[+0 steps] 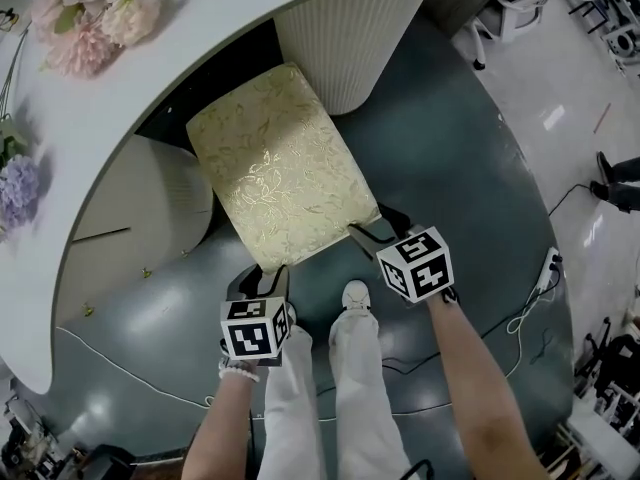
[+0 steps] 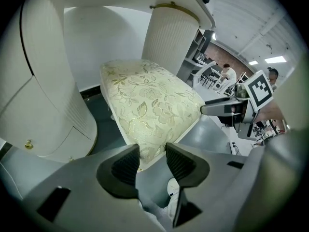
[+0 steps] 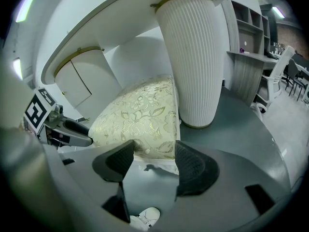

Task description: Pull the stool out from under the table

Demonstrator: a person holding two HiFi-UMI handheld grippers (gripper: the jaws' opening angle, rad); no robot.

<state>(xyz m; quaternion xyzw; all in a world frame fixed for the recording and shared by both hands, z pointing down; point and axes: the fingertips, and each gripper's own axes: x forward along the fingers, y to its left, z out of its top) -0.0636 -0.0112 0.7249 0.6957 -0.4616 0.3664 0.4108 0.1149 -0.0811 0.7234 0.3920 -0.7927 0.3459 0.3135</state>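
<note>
The stool [image 1: 280,163] has a cream cushion with a gold floral pattern and stands on the grey floor, its far end under the white curved table [image 1: 120,118]. My left gripper [image 1: 265,273] is at the stool's near left corner, and in the left gripper view that corner [image 2: 152,100] fills the gap between the pads of the left gripper [image 2: 152,153]. My right gripper [image 1: 372,230] is at the near right corner, and in the right gripper view the cushion edge [image 3: 137,112] sits between the right gripper's [image 3: 154,151] pads. Both grippers look shut on the cushion.
A ribbed white pedestal [image 1: 345,48] stands just right of the stool's far end. A white cabinet [image 1: 130,208] stands to the stool's left. Flowers [image 1: 95,13] lie on the tabletop. The person's legs and a white shoe [image 1: 355,295] are right behind the stool. A cable [image 1: 130,368] lies across the floor.
</note>
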